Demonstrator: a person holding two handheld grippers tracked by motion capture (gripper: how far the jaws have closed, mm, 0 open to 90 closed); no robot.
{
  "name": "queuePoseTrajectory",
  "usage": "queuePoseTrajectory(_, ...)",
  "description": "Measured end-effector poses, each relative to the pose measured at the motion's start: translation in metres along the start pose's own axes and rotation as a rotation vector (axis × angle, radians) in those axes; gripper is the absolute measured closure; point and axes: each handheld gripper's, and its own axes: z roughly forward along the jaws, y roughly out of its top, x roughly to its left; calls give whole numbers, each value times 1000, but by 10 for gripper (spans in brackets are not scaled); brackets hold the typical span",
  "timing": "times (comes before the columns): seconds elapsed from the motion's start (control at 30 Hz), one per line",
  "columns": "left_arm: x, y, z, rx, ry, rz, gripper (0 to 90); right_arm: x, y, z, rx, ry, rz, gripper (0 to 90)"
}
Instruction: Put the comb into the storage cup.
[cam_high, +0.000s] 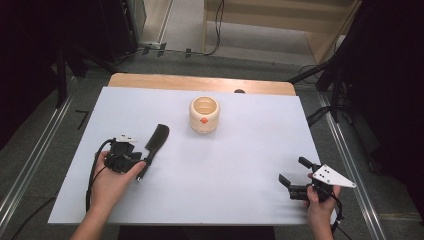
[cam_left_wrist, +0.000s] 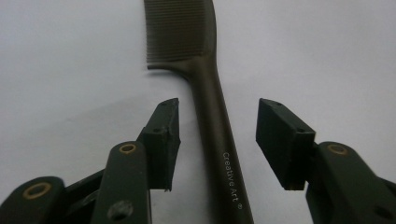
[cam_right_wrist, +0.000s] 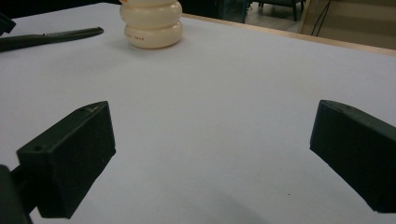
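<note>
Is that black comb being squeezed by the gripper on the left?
No. In the left gripper view the comb lies between the left gripper pads with clear gaps on both sides of its handle.

Place: I'm working in what looks like a lab or recording room, not a home.
Table: my bench is a wooden table (cam_high: 200, 82) covered by a plain white sheet (cam_high: 240, 165), laid out like a test surface.
Floor: grey carpet with metal rails (cam_high: 30, 167) running along both sides of my table.
Cables: black cables (cam_high: 217, 30) trail over the floor behind the table.
Surroundings: dark stands and black equipment (cam_high: 90, 35) flank me left and right, and a pale wooden frame (cam_high: 320, 45) stands at the back.
Lighting: the table is bright while the edges stay dim, as on a staged rig.
</note>
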Motion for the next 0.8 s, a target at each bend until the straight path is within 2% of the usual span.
queuePoseTrajectory(0.1, -4, -1, 6, 17, 45, 9, 481, 0, 0, 0, 4, 1, -1, 0)
queuePoseTrajectory(0.23, -9, -4, 10, 39, 82, 24, 506, 0, 0, 1, 7, 2, -8, 0)
queuePoseTrajectory(0.27, -11, -5, 10, 41, 117, 42, 576, 1, 0, 1, 7, -1, -6, 0)
queuePoseTrajectory(0.37, -16, -5, 11, 47, 160, 71, 610, 1, 0, 1, 7, -3, -5, 0)
queuePoseTrajectory(0.5, -15, -6, 12, 37, 154, 57, 716, 2, 0, 2, 13, -4, -12, 0)
queuePoseTrajectory(0.67, -6, -10, 10, -4, 97, -4, 718, 2, 0, 2, 14, -8, -15, 0)
queuePoseTrajectory(0.73, -4, -12, 9, -19, 77, -15, 719, 2, 0, 2, 14, -8, -16, 0)
queuePoseTrajectory(0.8, -3, -13, 8, -28, 75, -12, 720, 2, 1, 2, 17, -7, -19, 0)
